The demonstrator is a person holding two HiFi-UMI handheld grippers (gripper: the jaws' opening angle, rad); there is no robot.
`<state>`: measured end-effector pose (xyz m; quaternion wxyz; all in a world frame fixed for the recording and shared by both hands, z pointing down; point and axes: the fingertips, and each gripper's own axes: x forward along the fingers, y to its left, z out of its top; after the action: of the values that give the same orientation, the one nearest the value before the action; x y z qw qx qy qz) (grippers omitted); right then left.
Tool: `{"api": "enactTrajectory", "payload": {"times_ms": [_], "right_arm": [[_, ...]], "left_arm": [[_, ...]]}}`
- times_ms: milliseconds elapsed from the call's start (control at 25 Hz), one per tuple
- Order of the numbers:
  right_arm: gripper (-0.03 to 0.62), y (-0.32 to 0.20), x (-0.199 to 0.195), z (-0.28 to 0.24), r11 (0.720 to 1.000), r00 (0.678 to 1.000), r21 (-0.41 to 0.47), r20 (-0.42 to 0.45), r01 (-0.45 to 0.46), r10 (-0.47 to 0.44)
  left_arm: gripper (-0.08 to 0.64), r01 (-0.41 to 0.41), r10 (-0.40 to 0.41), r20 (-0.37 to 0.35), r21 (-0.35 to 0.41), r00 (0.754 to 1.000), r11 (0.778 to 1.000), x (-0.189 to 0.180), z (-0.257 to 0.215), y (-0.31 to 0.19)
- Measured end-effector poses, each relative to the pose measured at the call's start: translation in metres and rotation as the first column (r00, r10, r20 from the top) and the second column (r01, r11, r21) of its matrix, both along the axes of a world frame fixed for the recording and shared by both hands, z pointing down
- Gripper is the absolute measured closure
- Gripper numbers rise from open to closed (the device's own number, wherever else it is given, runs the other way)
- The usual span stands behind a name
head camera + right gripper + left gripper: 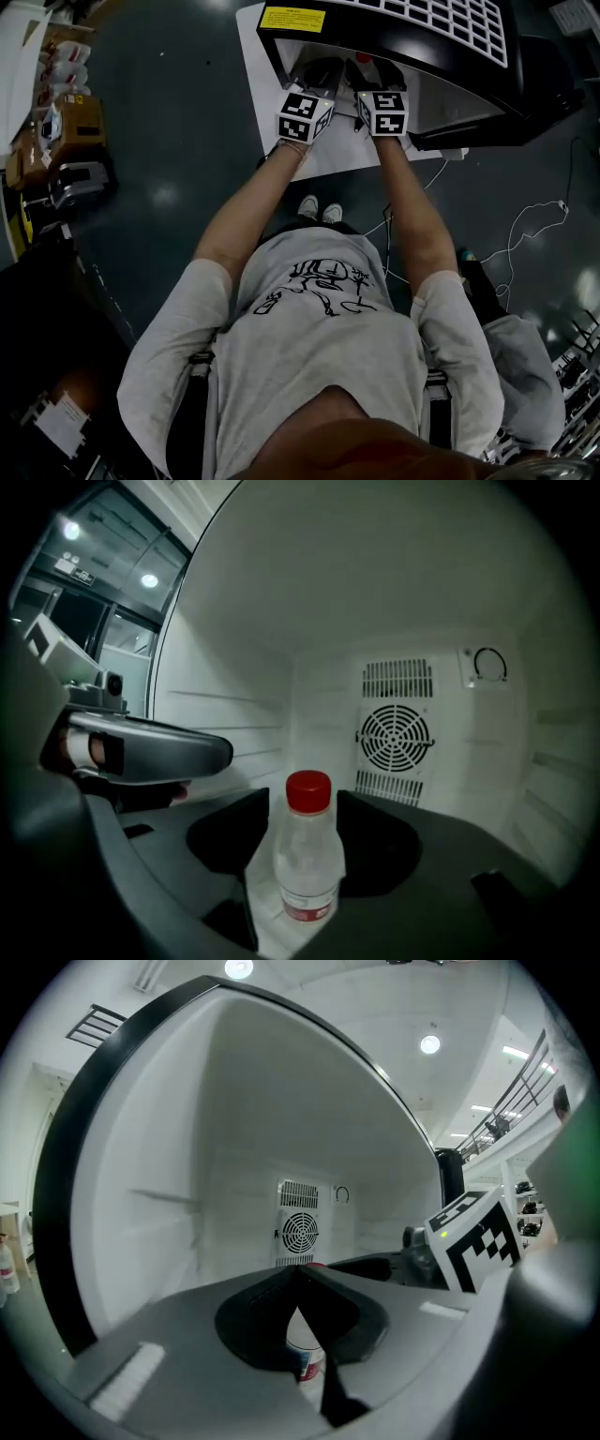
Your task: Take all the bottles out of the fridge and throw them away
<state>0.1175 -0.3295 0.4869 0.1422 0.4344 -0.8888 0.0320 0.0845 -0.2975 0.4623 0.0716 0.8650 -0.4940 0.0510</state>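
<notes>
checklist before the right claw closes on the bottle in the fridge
1. Small black fridge with white inside open, both claws reaching in: ok
2. Right claw open: ok
3. Clear plastic bottle with a red cap upright between the right claw's jaws: ok
4. Pads pressing on the bottle: not ok, a gap shows on each side
5. Left claw shut and off to the side of the bottle: ok
6. More bottles left inside: cannot tell
</notes>
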Motion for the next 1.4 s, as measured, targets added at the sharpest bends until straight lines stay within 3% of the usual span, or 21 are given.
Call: {"api": "enactTrajectory", "payload": {"times_ms": [680,1200,1400], "right_arm": [[0.411,-0.003,-0.005,-0.008,0.999,1.000,0.035,-0.020,0.004,-0.003],[0.413,0.039,0.013,-0.044,0.998,1.000,0.058,0.005,0.022,-0.022],[0.413,0.061,0.020,-0.052,0.998,0.999,0.051,0.018,0.033,-0.034]], "left_arm": [[0.551,-0.012,0.013,0.008,-0.029,1.000,1.000,-0.002,0.004,0.003],[0.551,-0.053,0.053,-0.027,-0.019,0.998,0.998,0.007,-0.013,0.029],[0.551,-0.117,0.118,-0.027,0.020,0.993,0.993,0.017,-0.030,0.044]]}}
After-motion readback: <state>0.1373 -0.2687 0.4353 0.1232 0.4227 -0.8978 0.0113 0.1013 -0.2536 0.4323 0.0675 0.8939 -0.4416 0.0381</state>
